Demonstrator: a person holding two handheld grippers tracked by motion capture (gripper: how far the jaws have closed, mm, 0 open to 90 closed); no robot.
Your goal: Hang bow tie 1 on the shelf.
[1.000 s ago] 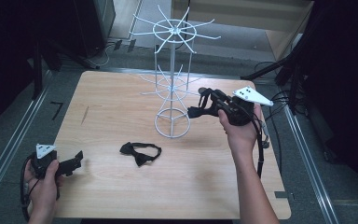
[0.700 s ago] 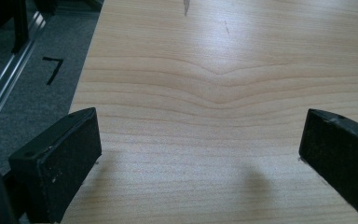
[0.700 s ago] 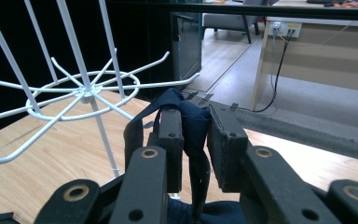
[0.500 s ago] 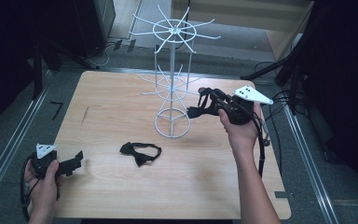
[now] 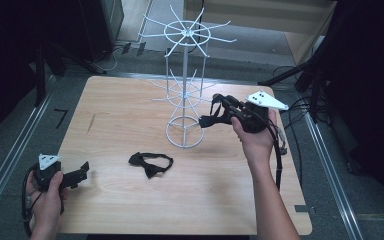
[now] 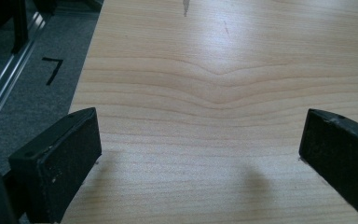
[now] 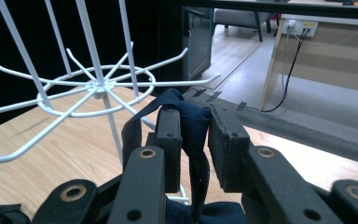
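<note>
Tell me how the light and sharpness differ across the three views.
High view: the table is lit and its surroundings fall into near-black. Left gripper view: crisp wood grain, soft shadows by the open jaws. Right gripper view: the white rack is sharp against darkness, and the dark fabric in the jaws shows little detail.

Light wood table (image 5: 130,115) under soft overhead light, its grain running in wavy bands, rounded corners all round. Grey carpet floor (image 5: 10,135) surrounds it, with metal rails (image 5: 10,160) running along both sides and a small black tape mark (image 5: 60,117) on the carpet to the left. Beyond the far edge sits a pale wooden desk (image 5: 260,20), cables (image 5: 300,107) trailing across the floor near it. Dark cabinet (image 5: 97,25) at back left, black shadow at both flanks, a wall socket strip (image 7: 300,24) seen on the desk's side
</note>
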